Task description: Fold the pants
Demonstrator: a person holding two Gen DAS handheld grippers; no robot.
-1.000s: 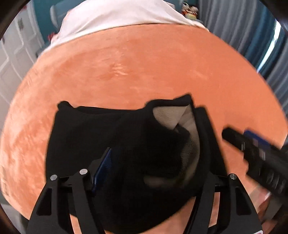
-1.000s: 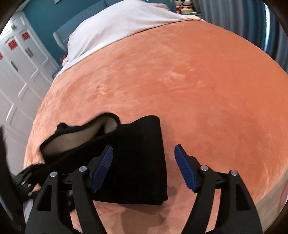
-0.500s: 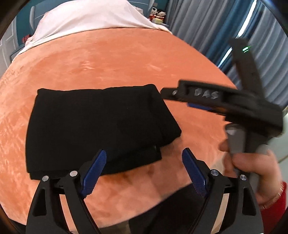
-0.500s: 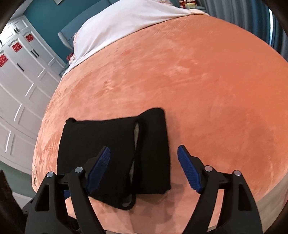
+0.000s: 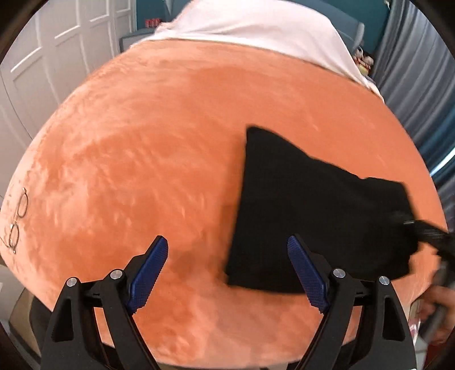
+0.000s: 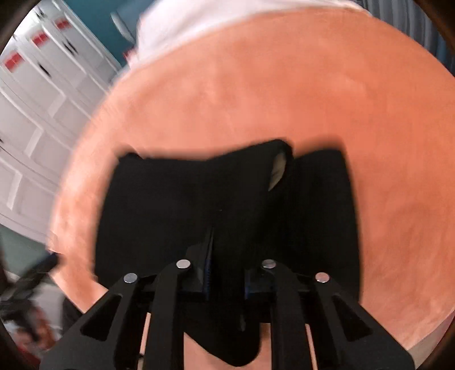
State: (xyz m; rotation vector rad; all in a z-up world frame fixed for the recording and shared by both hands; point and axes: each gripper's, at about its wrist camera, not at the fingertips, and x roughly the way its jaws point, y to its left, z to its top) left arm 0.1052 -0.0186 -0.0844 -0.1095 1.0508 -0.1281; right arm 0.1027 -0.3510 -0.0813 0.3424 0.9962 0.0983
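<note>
Pants (image 6: pixel 227 205) pinched in right gripper (image 6: pixel 224 273), just closed, pads half-hidden; left gripper (image 5: pixel 227 273) wide, empty, over blurred blanket (image 5: pixel 142 156).

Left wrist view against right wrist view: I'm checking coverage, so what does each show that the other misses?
Only the left wrist view shows the eyeglasses lying on the blanket's left edge, and the left hand-held gripper open, over bare blanket beside the pants.

Only the right wrist view shows the right hand-held gripper, which has just closed, shut on the near edge of the black pants, and a pale lining patch in a fold.

Both show the folded pants, the orange blanket and white sheet.
</note>
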